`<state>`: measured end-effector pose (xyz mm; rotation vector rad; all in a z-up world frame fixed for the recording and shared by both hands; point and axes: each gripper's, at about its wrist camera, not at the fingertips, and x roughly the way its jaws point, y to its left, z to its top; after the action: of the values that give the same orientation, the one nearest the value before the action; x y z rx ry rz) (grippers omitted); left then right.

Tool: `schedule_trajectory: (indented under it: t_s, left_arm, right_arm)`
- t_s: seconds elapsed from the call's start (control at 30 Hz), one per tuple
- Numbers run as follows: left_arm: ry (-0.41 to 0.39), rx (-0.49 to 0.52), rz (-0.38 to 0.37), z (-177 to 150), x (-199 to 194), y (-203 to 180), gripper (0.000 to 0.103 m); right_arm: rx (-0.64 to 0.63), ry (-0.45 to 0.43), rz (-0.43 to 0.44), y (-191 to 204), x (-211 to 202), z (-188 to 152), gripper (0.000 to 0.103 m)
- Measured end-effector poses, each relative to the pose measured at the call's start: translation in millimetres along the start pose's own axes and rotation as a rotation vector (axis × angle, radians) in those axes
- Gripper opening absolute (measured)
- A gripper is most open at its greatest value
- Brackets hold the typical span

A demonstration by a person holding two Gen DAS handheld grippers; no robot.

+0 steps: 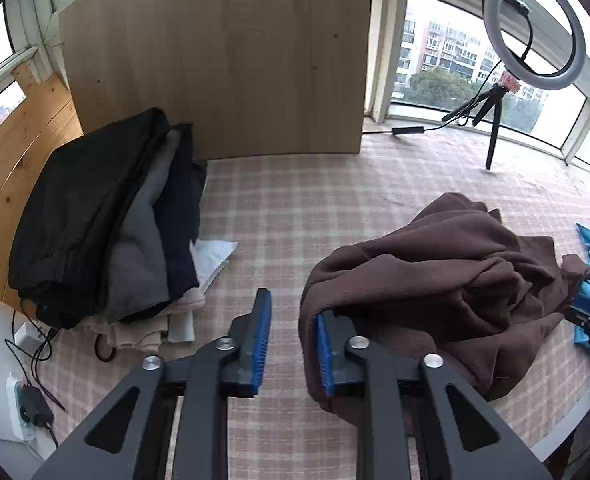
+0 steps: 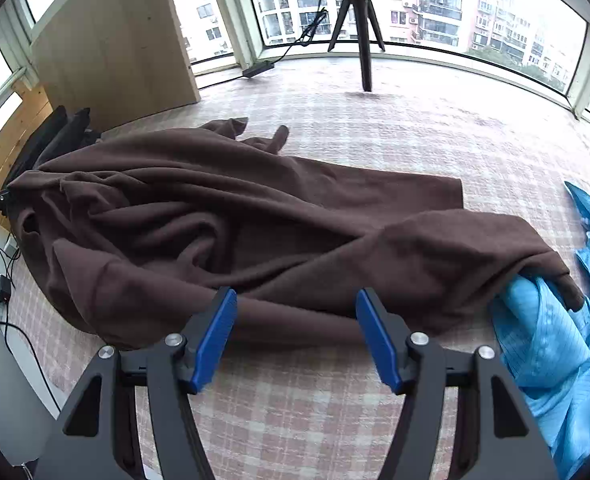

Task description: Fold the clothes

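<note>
- On the checked cloth [image 1: 295, 208], the crumpled brown garment [image 2: 231, 216] lies.
- Left gripper [image 1: 293, 320]: jaws parted, right finger tucked against the garment's edge, nothing pinched.
- Right gripper [image 2: 295, 316]: jaws wide apart above the garment's near fold, not gripping.

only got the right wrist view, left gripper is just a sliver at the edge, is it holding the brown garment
Observer: No. In the left wrist view the left gripper has its fingers apart, with only the plaid cover between them. The brown garment lies against the outer side of one finger.
Operator: whats the dark stuff by the wood panel
Observer: A stack of folded clothes: black, grey and navy pieces on beige ones, lying apart from the brown garment.
Operator: whats on top of the tripod
Observer: A ring light.
</note>
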<state>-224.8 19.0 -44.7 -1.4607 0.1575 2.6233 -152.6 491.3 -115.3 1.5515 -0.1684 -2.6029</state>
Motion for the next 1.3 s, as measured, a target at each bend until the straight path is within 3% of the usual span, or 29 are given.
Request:
schedule_trajectory:
  t_s: [0.1,0.23,0.4,0.63,0.73,0.77,0.8,0.83,0.87,0.9,1.0,1.23,1.3]
  left_arm:
    - [-0.003,0.046,-0.01,-12.6,-7.0,-7.3,0.034]
    - [-0.037,0.076,-0.055,-20.1,-24.3,-19.0,0.046]
    - [-0.06,0.133,-0.116,-14.9,-37.2,-38.0,0.049]
    - [-0.008,0.393,-0.287,16.5,-0.8,-129.4,0.06]
    - [0.057,0.531,-0.262,16.6,36.6,-171.5,0.06]
    - [0.082,0.573,-0.242,15.7,49.8,-183.6,0.045]
    - [0.103,0.606,-0.213,14.9,61.4,-191.7,0.03]
    - [0.12,0.614,-0.18,15.5,69.8,-194.2,0.008]
    - [0.131,0.593,-0.181,18.9,73.2,-191.8,0.008]
    - [0.134,0.555,-0.218,24.5,70.8,-185.5,0.008]
    - [0.084,0.436,-0.309,45.0,43.2,-157.1,0.008]
    - [-0.146,0.247,-0.39,83.9,-70.7,-86.1,0.008]
    - [-0.22,0.217,-0.362,90.3,-106.1,-67.0,0.007]
  right_arm:
    - [-0.032,0.014,-0.001,8.9,3.8,-0.3,0.062]
    - [-0.027,0.041,0.031,10.4,8.7,-6.3,0.062]
    - [-0.031,0.066,0.175,36.3,24.8,-5.9,0.062]
    - [-0.13,0.106,0.197,80.2,51.8,-13.1,0.062]
    - [-0.129,0.096,0.185,83.8,60.5,-19.2,0.062]
    - [-0.127,0.096,0.185,83.6,61.6,-20.6,0.059]
    - [-0.124,0.096,0.185,83.4,62.7,-22.0,0.035]
    - [-0.113,0.1,0.198,81.8,62.2,-22.6,0.016]
    - [-0.09,0.11,0.229,78.5,59.5,-22.1,0.003]
    - [-0.069,0.107,0.254,74.7,54.0,-20.9,0.003]
    - [-0.03,0.008,0.272,59.8,13.7,-9.9,0.002]
    - [0.054,-0.343,0.323,22.2,-143.6,44.4,0.002]
    - [0.026,-0.468,0.304,21.9,-199.0,56.7,0.0]
